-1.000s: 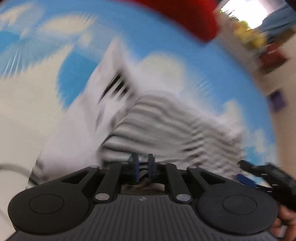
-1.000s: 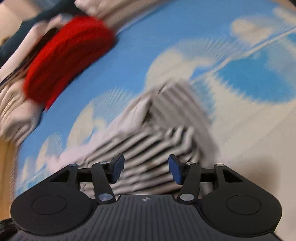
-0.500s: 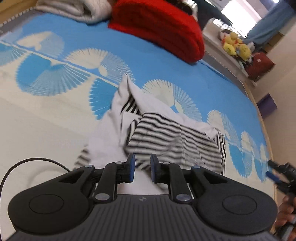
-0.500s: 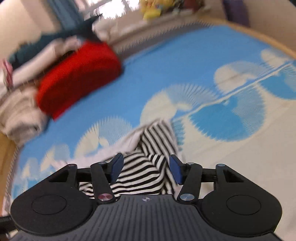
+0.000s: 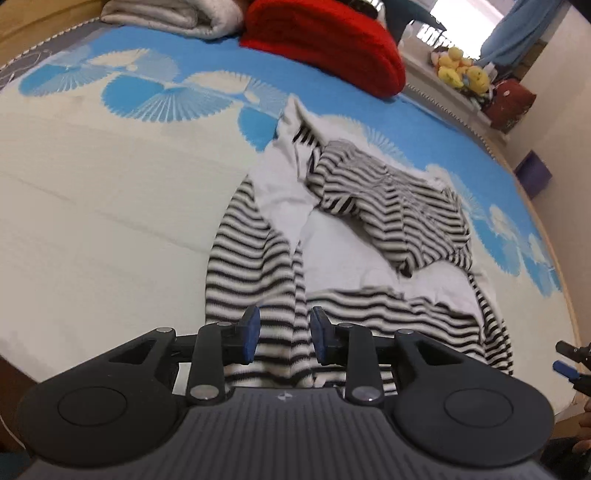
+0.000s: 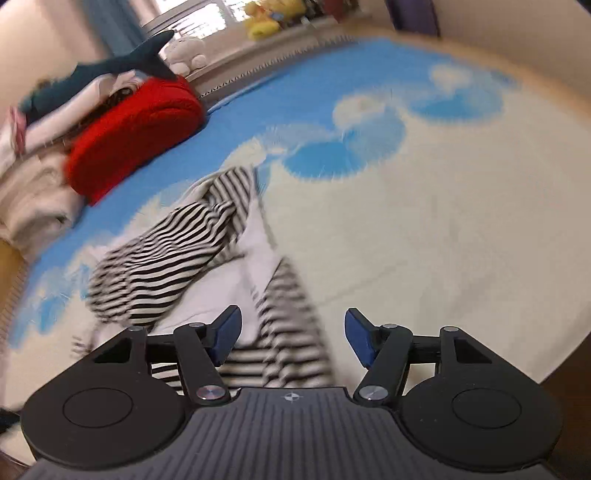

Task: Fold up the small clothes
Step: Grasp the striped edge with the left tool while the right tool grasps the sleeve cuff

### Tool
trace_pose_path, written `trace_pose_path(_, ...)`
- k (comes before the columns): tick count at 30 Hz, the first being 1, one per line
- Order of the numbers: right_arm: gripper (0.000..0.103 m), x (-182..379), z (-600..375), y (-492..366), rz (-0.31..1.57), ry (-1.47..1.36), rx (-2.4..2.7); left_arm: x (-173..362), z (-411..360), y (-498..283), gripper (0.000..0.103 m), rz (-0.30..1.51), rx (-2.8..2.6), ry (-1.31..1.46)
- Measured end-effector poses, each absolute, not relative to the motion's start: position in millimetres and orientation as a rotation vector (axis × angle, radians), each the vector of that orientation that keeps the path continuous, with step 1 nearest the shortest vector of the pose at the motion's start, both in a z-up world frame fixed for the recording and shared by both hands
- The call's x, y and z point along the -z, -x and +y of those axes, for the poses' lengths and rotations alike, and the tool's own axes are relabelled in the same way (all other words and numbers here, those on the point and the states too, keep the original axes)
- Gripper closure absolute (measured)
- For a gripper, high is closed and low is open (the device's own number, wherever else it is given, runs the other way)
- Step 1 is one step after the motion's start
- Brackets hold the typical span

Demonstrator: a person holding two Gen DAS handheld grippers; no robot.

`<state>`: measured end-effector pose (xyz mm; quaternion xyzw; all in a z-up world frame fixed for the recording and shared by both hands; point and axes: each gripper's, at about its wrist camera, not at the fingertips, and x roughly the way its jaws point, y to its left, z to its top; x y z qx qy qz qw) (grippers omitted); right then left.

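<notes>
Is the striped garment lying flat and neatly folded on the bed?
No, the striped garment lies crumpled on the bed, one striped part bunched over its white fabric.

A black-and-white striped knit garment with plain white panels (image 5: 388, 206) was observed on a cream bedspread printed with blue and white fan motifs (image 5: 110, 192). A bright red folded blanket (image 5: 325, 40) and yellow plush toys (image 5: 458, 70) were noted. Blue pads (image 6: 225, 332) were recorded on black gripper fingers.

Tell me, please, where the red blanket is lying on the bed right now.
The red blanket lies at the far edge of the bed, top centre in the left wrist view, beyond the striped garment and beside the folded white blanket.
</notes>
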<state>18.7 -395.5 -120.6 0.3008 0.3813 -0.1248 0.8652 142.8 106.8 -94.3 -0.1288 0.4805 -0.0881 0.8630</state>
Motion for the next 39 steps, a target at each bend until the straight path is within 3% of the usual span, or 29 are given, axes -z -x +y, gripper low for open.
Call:
trace_pose_path(3, 0.04, 135, -393, -25, 0.842, -0.6, 0.258, 98, 105, -140, 0.058, 1.063, 0.158, 0.304)
trace_pose_path(5, 0.04, 148, -392, -25, 0.908, -0.589, 0.279, 96, 104, -137, 0.026, 1.053, 0.168, 0.335)
trace_pose_path(7, 0.039, 157, -392, -25, 0.94, -0.619, 0.26, 103, 103, -132, 0.015, 1.028, 0.18, 0.341)
trace_pose_path(11, 0.033, 171, -384, -32, 0.998, -0.591, 0.251, 136, 96, -139, 0.015, 1.13, 0.111, 0.355)
trace_pose_path(16, 0.032, 188, -380, -39, 1.051, -0.616, 0.255, 151, 84, -150, 0.015, 1.135, 0.115, 0.256)
trace_pose_path(20, 0.032, 200, -373, -47, 1.096, -0.603, 0.248, 166, 95, -159, 0.015, 1.155, 0.055, 0.335)
trace_pose_path(22, 0.032, 204, -369, -48, 1.112, -0.587, 0.248, 173, 98, -160, 0.018, 1.175, 0.033, 0.373)
trace_pose_path(24, 0.032, 208, -367, -48, 1.119, -0.589, 0.252, 179, 99, -160, 0.03, 1.21, 0.016, 0.378)
trace_pose_path(26, 0.034, 209, -368, -46, 1.116, -0.589, 0.257, 180, 99, -156, 0.051, 1.202, 0.0, 0.365)
trace_pose_path(27, 0.041, 210, -367, -45, 1.114, -0.585, 0.253, 179, 99, -155, 0.062, 1.199, 0.008, 0.369)
trace_pose_path(28, 0.051, 210, -367, -44, 1.11, -0.587, 0.235, 179, 100, -153, 0.08, 1.198, 0.025, 0.388)
trace_pose_path(29, 0.078, 209, -367, -43, 1.106, -0.598, 0.209, 177, 101, -152, 0.091, 1.191, 0.041, 0.407)
trace_pose_path(30, 0.091, 208, -367, -41, 1.095, -0.607, 0.187, 174, 100, -150, 0.092, 1.179, 0.052, 0.408)
trace_pose_path(39, 0.097, 137, -403, 1, 0.878, -0.656, 0.156, 110, 83, -117, 0.094, 1.045, 0.209, 0.323)
